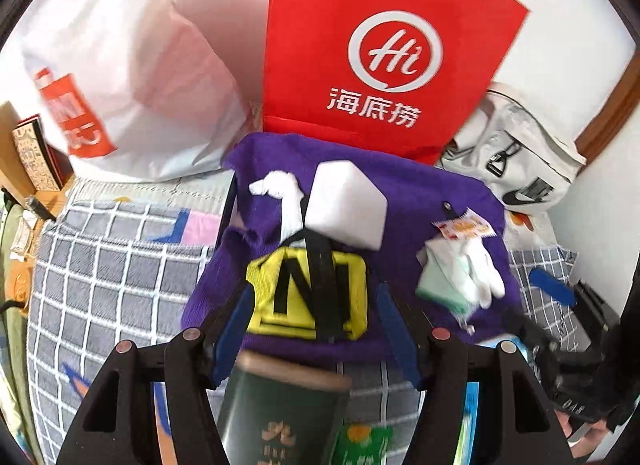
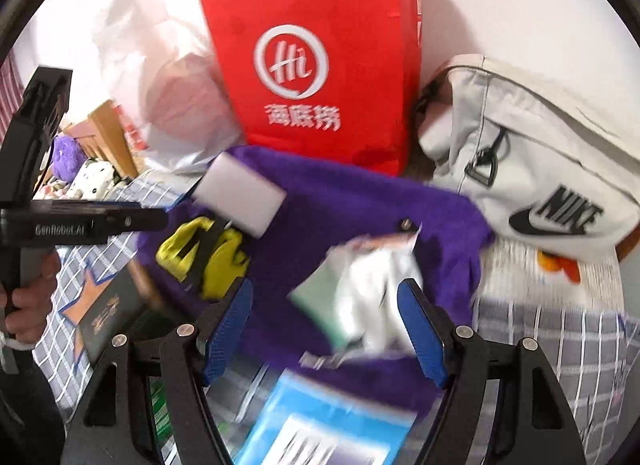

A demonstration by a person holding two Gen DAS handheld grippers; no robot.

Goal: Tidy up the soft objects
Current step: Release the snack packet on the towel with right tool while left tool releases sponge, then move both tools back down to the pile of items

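Left gripper [image 1: 316, 329]: its blue-padded jaws are held apart, and nothing is clamped between them; it is pointed down at the yellow patch.
Right gripper [image 2: 324, 325]: its jaws are spread wide over the white packet, which is seen blurred between the pads; no pad is seen pressing on it.
Green canister [image 1: 280, 417]: seen nearest the left camera, lying on the bed just below the purple cloth.
Blue packet [image 2: 320, 425]: seen nearest the right camera, blurred.
Purple cloth [image 1: 400, 193]: spread over the checked bedcover [image 1: 112, 265], with the small soft things lying on it.
Yellow patch [image 1: 308, 297]: laid on the near part of the cloth, crossed by a black strap [image 1: 320, 265].
White foam block [image 1: 348, 205]: rested beyond the patch.
White packet [image 1: 460, 273]: laid on the cloth's right part.
Red paper bag [image 1: 380, 45]: stood upright behind the cloth.
White plastic bag [image 1: 132, 65]: placed left of the red bag.
Grey Nike bag [image 2: 540, 169]: placed at the right.
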